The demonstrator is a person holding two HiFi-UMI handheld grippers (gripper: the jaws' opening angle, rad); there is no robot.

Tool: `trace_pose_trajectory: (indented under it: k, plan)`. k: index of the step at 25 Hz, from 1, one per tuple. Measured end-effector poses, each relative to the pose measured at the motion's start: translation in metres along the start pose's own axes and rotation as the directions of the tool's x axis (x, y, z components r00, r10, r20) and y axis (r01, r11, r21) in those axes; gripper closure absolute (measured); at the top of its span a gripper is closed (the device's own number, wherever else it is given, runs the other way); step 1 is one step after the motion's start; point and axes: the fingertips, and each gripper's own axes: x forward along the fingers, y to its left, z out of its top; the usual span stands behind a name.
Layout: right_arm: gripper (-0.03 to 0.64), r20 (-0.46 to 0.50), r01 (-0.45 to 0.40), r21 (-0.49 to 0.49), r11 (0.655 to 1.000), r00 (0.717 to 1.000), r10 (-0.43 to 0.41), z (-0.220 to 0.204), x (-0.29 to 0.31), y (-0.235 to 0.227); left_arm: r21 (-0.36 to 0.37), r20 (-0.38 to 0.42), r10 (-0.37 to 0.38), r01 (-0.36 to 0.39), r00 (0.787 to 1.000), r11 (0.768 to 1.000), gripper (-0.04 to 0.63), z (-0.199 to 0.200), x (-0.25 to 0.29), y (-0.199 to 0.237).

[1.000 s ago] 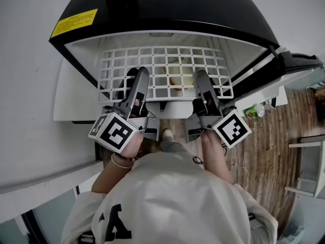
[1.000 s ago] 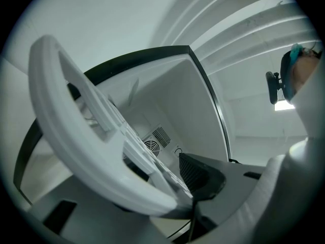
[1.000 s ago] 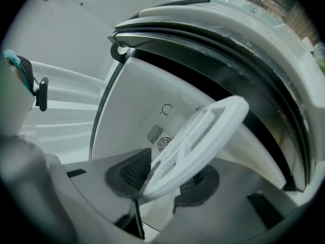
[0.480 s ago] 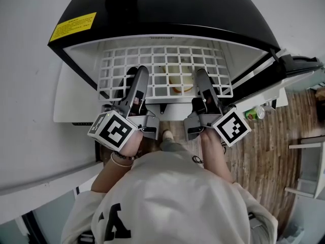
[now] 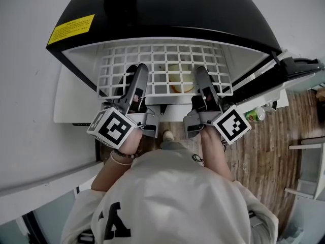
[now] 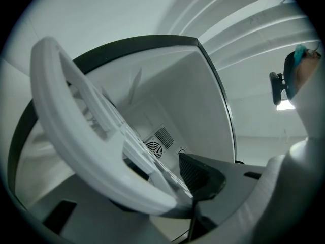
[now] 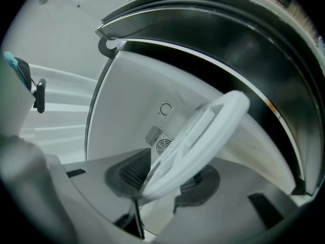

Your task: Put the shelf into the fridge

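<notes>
One shelf [image 5: 167, 94], front rim gripped in left claw [image 5: 139, 75], right claw [image 5: 201, 76]

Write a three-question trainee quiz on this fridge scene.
1. True or false: the shelf is a solid glass pane.
2. The left gripper and the right gripper each clamp: A) a plate; B) the shelf's front edge; C) nothing.
3. Fill in: the label on top of the fridge is ____ in colour.
Key: 1 false; 2 B; 3 yellow.
</notes>
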Motion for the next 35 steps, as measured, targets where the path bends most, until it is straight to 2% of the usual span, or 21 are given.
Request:
trace_pose_trajectory:
  k: [35]
  plan:
    - [0.457, -0.006, -0.008, -0.006, 1.000, 1.000, 0.008, 0.005, 0.023, -0.006, 0.003, -0.015, 0.003, -0.003, 1.000, 1.000, 0.419, 0.005, 0.021, 0.009]
